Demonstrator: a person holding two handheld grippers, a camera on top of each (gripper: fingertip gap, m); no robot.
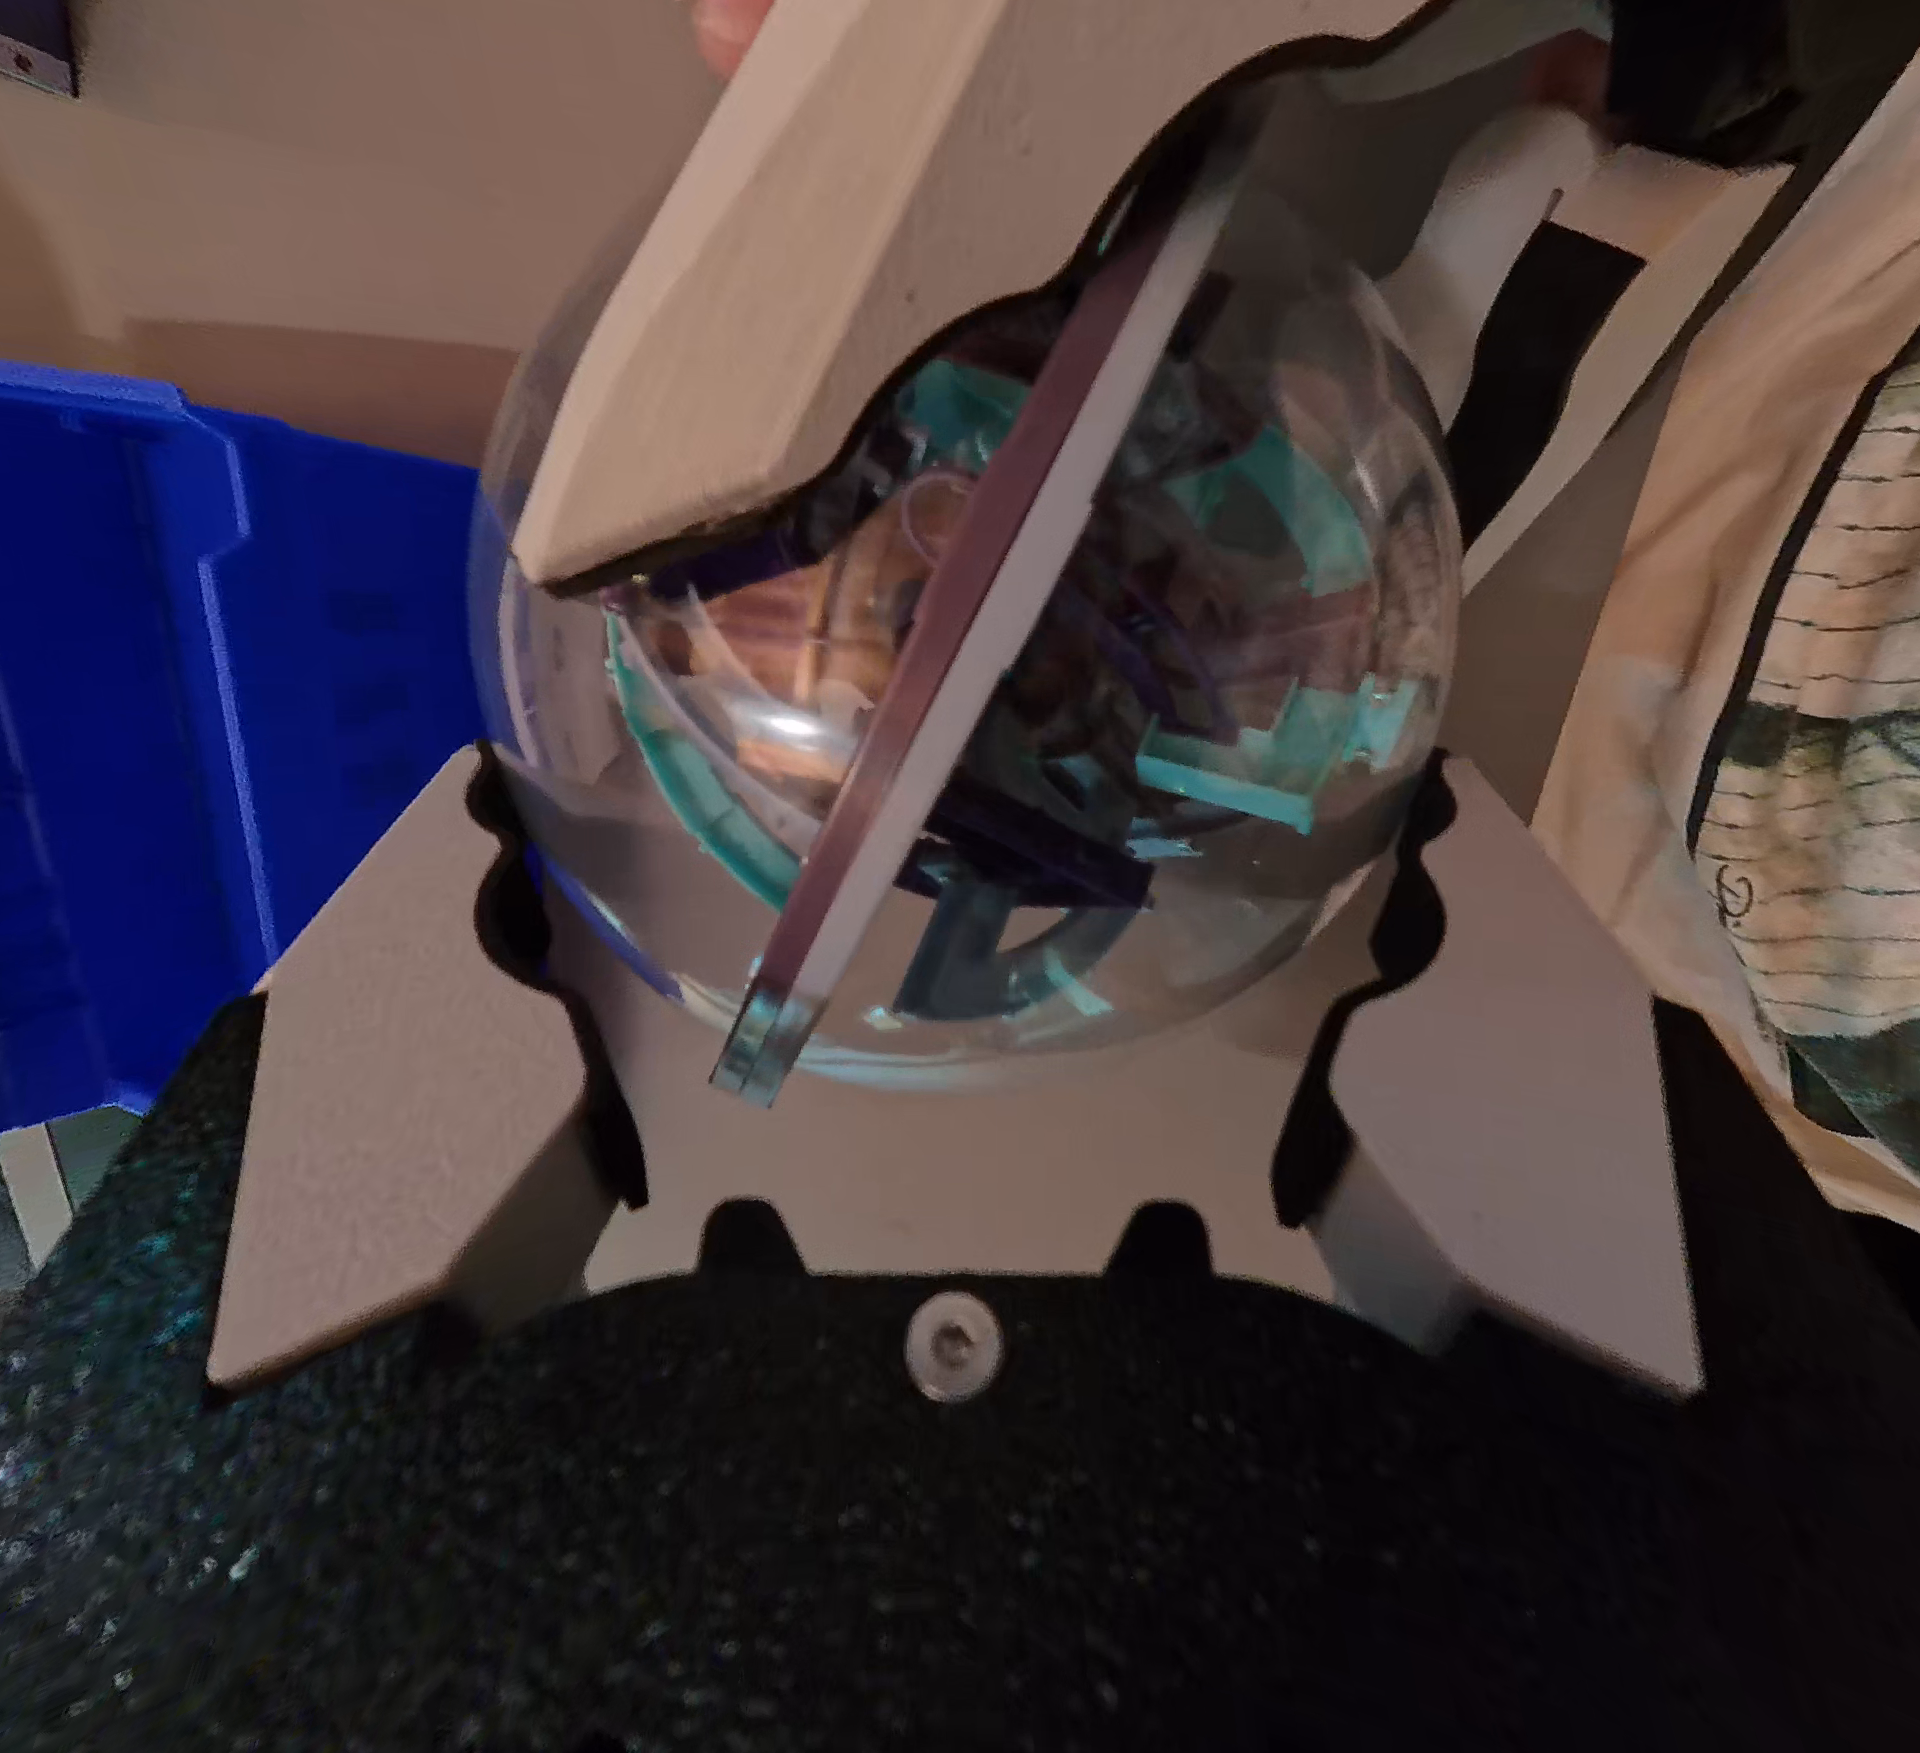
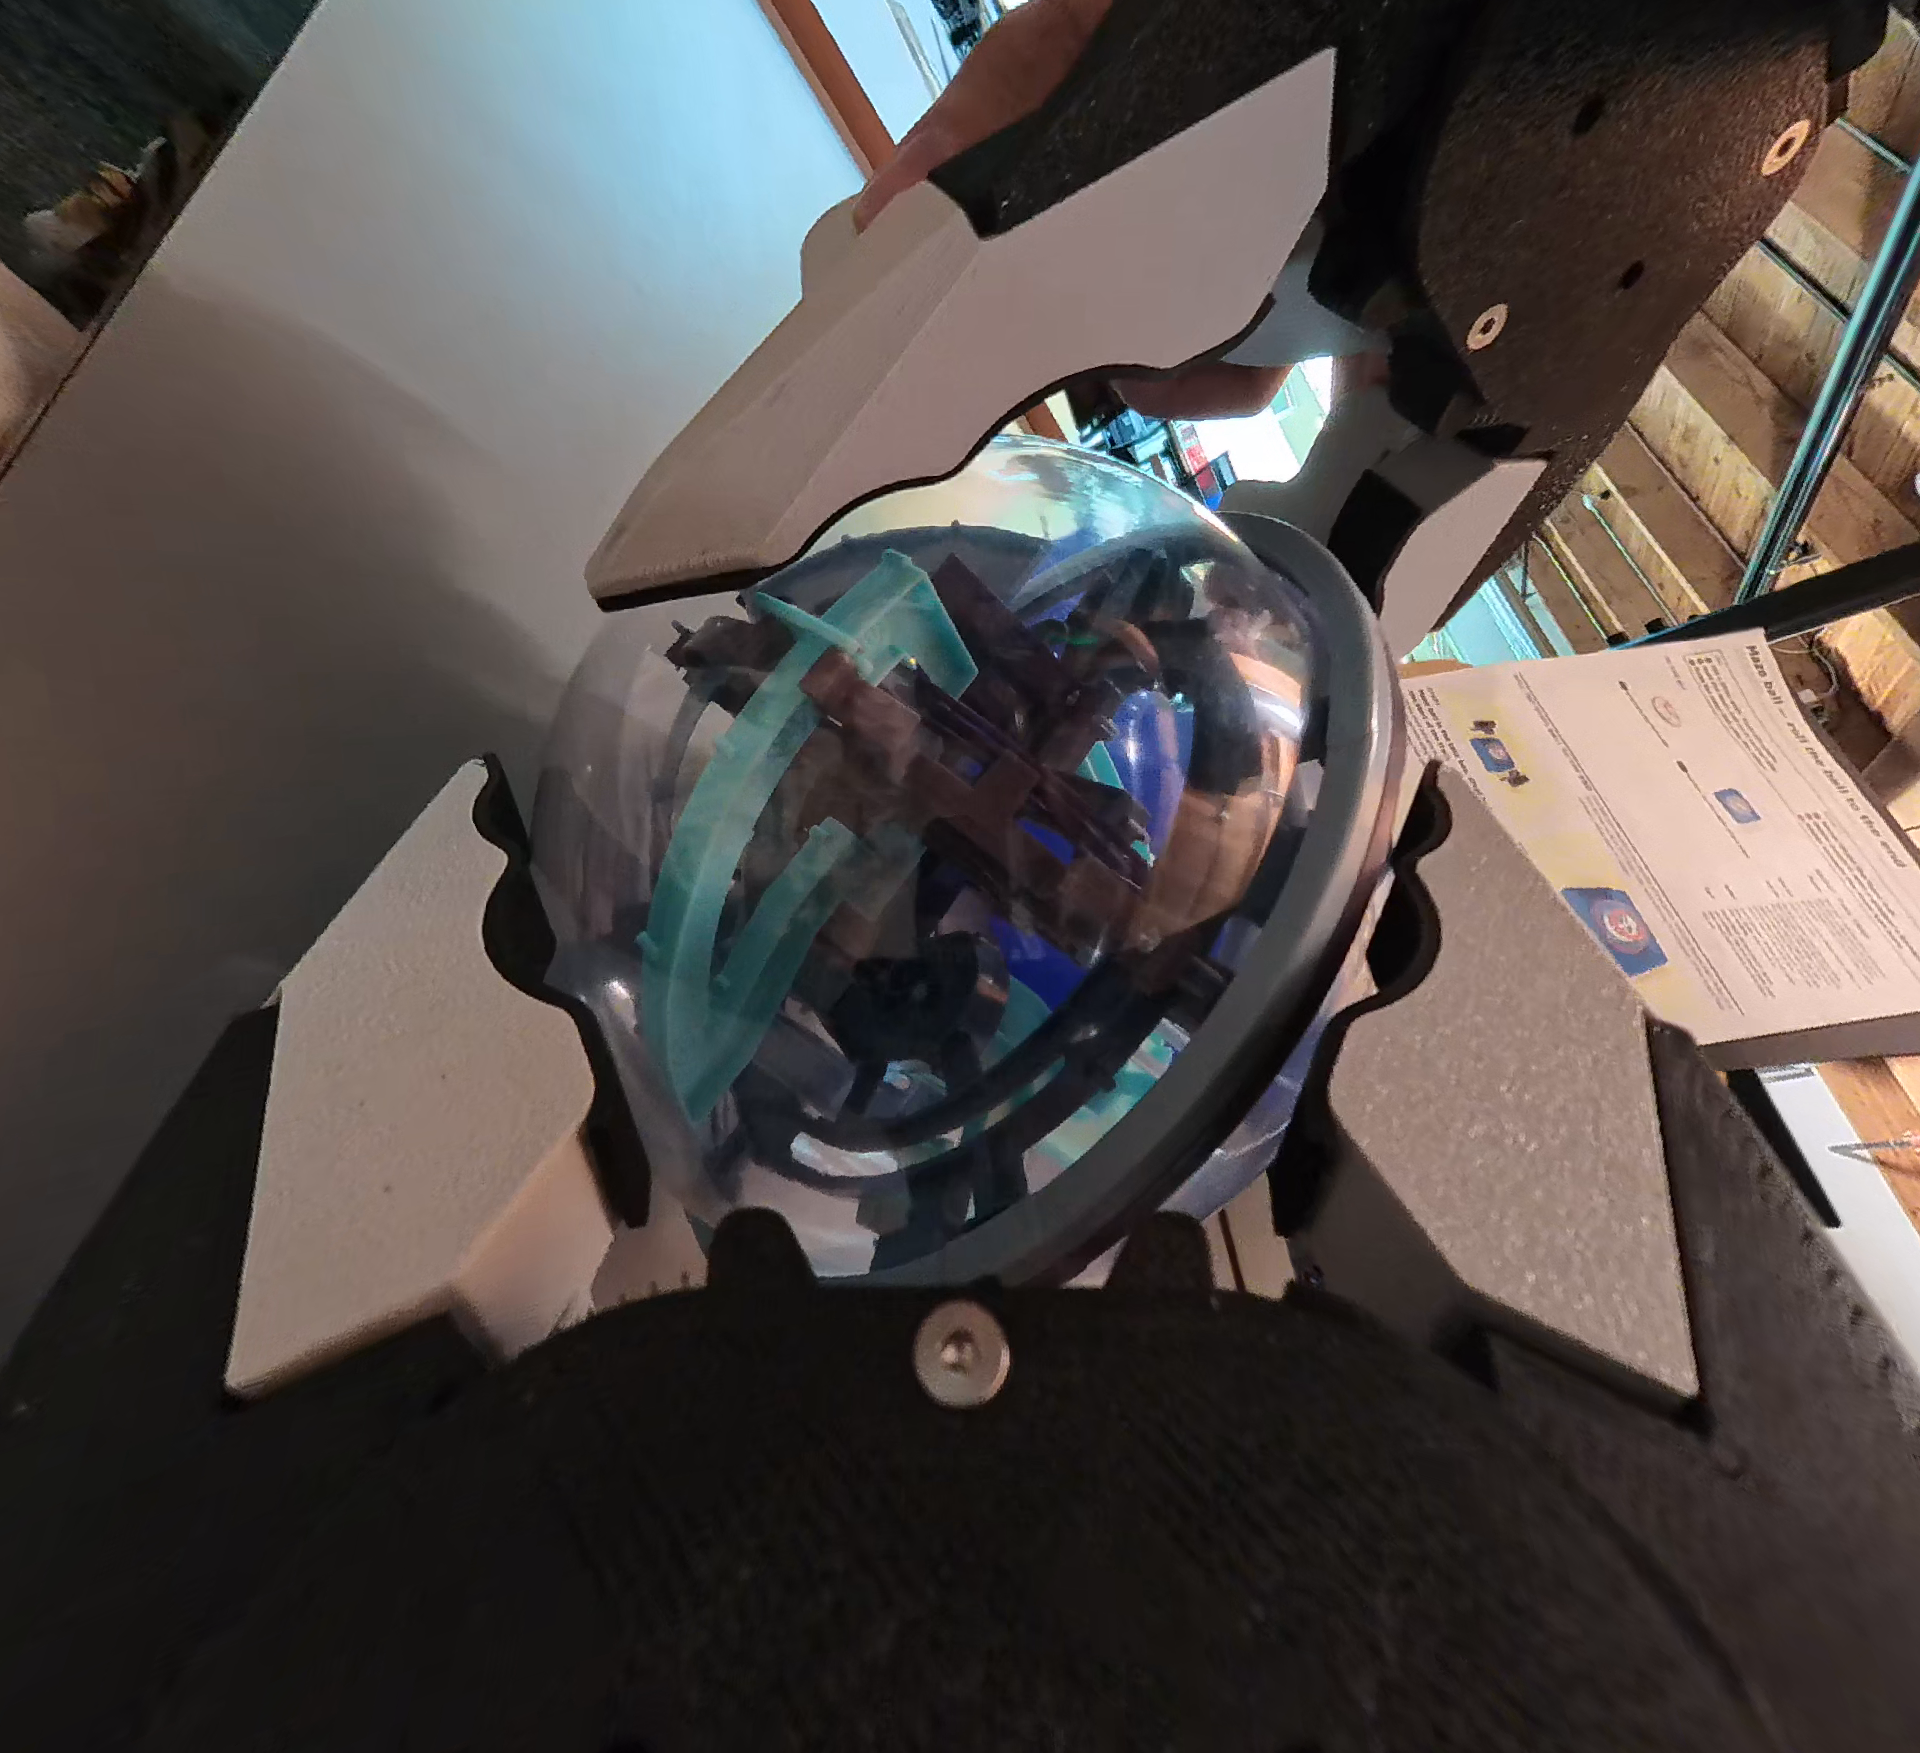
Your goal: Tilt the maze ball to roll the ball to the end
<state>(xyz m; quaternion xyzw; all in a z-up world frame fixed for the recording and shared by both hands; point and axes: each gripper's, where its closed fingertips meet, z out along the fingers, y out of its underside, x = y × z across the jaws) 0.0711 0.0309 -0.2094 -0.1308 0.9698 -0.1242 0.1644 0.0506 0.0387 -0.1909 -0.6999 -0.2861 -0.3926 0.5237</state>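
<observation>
Pinching the maze ball (image 1: pixel 966 716) from opposite sides, both grippers' jaws hold its seam ring tilted diagonally.

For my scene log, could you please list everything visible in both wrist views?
maze ball: one, clear sphere with teal and purple tracks, held between both tools
blue bin: one, blue, left edge of the left wrist view
printed sheet: one, white and yellow, right of the right wrist view
white board: one, white, behind the sphere
wooden slats: several, brown, far right
shirt: one, cream, printed, right side
left tool: one, grey fingers, shut on the sphere
right tool: one, grey fingers, shut on the sphere
</observation>
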